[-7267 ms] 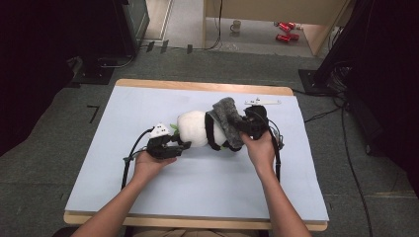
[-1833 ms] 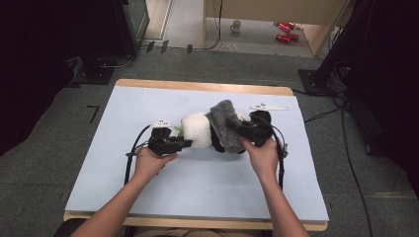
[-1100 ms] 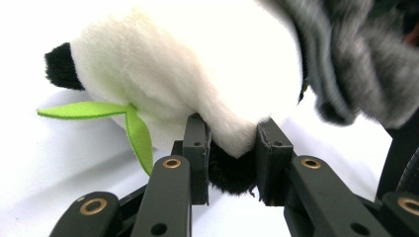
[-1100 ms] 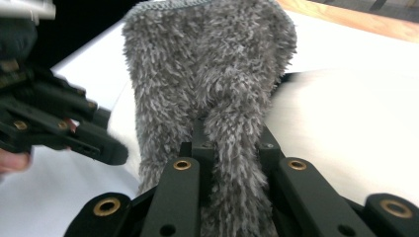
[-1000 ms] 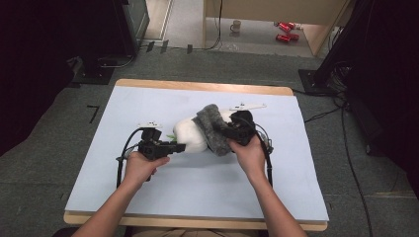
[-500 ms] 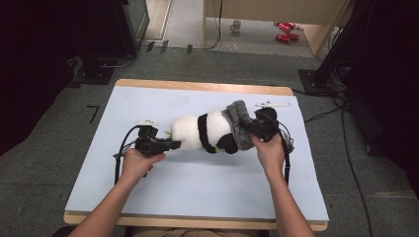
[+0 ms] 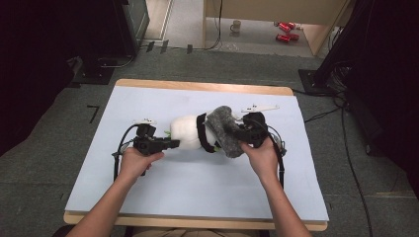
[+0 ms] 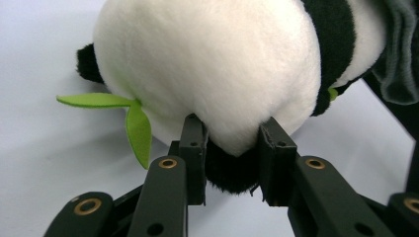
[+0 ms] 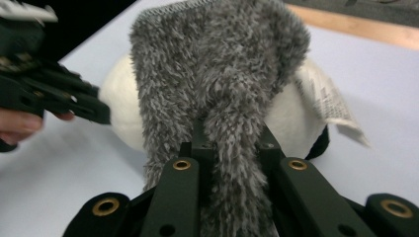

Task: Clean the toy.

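Lying sideways, panda (image 7: 190,132) points head toward left gripper (image 7: 170,143).

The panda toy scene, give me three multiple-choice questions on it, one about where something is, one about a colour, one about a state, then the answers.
1. Where does the grey fuzzy cloth lie?
A. Folded flat at the table's near edge
B. Draped over the plush panda
C. On the floor beyond the table

2. What colour is the felt leaf on the panda?
A. Green
B. Red
C. Blue

3. How does the right gripper stand?
A. Wide open above the bare table
B. Lying on the table with no hand on it
C. Shut on the grey cloth

Answers: 1 B, the high view shows the cloth over the panda's right part. 2 A, the left gripper view shows a bright green leaf beside the white belly. 3 C, the right gripper view shows a fold of cloth pinched between its jaws.
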`<state>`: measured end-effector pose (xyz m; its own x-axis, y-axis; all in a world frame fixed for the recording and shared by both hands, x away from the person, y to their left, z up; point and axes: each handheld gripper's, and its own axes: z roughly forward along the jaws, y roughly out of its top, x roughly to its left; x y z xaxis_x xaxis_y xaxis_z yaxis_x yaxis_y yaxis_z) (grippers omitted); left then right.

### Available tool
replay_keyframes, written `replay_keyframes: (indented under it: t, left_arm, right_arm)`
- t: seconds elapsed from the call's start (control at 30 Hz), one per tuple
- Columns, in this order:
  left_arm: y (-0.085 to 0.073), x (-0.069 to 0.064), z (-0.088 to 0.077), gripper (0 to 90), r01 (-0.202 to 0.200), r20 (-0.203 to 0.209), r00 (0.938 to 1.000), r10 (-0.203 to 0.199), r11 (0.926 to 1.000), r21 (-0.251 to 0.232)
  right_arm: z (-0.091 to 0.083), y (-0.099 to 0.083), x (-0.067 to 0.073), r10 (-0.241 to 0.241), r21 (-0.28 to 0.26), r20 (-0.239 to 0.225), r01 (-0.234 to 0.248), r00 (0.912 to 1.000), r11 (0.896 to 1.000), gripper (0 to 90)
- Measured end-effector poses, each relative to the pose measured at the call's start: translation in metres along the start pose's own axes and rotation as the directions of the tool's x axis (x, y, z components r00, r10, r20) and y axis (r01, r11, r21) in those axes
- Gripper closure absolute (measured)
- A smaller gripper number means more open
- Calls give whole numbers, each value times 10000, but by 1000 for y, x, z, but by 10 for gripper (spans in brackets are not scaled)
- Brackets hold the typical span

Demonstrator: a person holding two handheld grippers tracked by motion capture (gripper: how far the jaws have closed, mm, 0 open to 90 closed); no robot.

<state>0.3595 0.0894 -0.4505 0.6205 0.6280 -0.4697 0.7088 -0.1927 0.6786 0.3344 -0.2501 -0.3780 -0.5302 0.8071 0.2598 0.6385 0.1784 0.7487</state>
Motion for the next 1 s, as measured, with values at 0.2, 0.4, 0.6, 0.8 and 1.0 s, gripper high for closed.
replay_keyframes:
  t: [0.2, 0.4, 0.6, 0.8, 1.0]
  left_arm:
    - [-2, -4, 1, 563, -818, 19, 9966, 819, 9965, -180]
    - [-4, -5, -5, 456, -1583, -137, 9874, 1577, 9841, -803]
    - [-6, -1, -13, 389, -1821, -192, 9833, 1811, 9743, -1324]
    - [-6, 4, -13, 332, -2288, -207, 9735, 2279, 9667, -1144]
    - [-6, 1, -7, 269, -3125, -571, 9498, 3076, 9421, -1214]
  right_arm:
    - [5, -2, -7, 79, -174, 275, -74, 9996, 9998, 783]
    - [8, 2, -12, 75, -299, 375, -64, 9993, 9995, 781]
    - [13, 8, -16, 146, -395, 484, -127, 9987, 9991, 780]
    - [17, 15, -19, 187, -444, 525, -164, 9984, 9989, 778]
    - [22, 22, -25, 315, -547, 619, -281, 9976, 9981, 774]
